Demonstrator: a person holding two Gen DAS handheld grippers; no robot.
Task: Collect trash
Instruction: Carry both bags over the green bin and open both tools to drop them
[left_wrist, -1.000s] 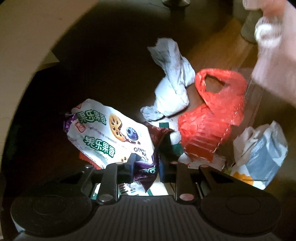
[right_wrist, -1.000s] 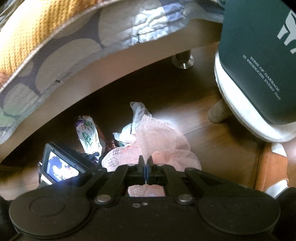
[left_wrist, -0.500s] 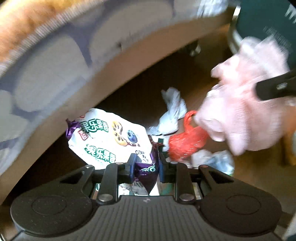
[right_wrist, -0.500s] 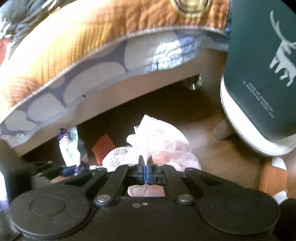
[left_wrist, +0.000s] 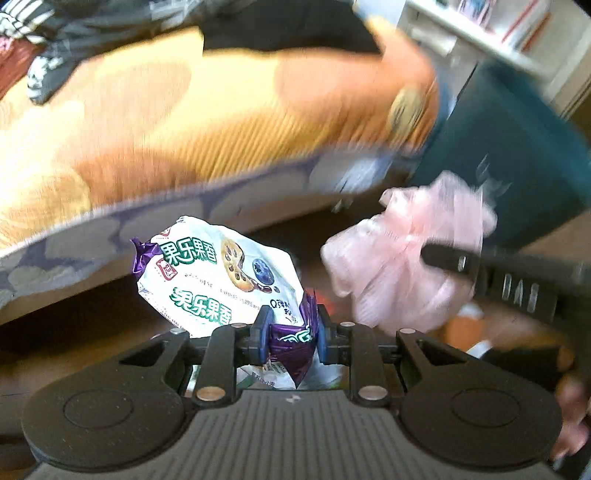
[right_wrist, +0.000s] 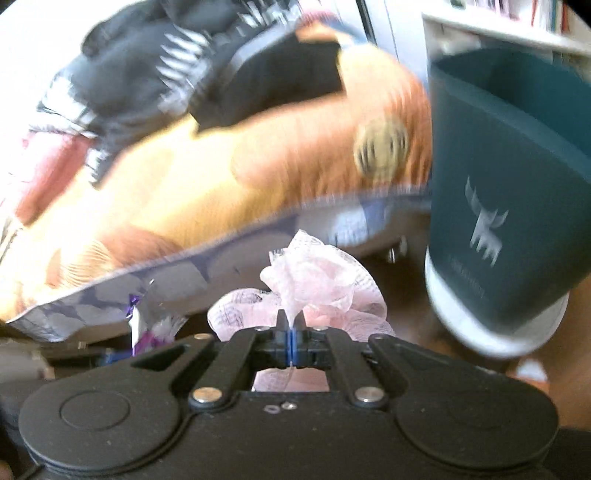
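Nearest, the left gripper (left_wrist: 290, 334) pinches a snack wrapper (left_wrist: 218, 277) by its purple crimped end; the white printed body sticks out ahead, clear of the floor. It looks light, crinkly and slick, so the sealed crimp is likely the surest place to hold. The right gripper (right_wrist: 291, 328) has its jaws pressed together on a thin twist of pink mesh (right_wrist: 317, 284), which bunches loose beyond the tips. Being soft, airy and easily snagged, the mesh probably trails rather than swings. In the left view it hangs just beside the wrapper, apart from it. Farther off, an orange blanket (right_wrist: 221, 177) overhangs a bed edge at left. At right stands a teal bin (right_wrist: 509, 177), open-topped, with free air between it and both loads.
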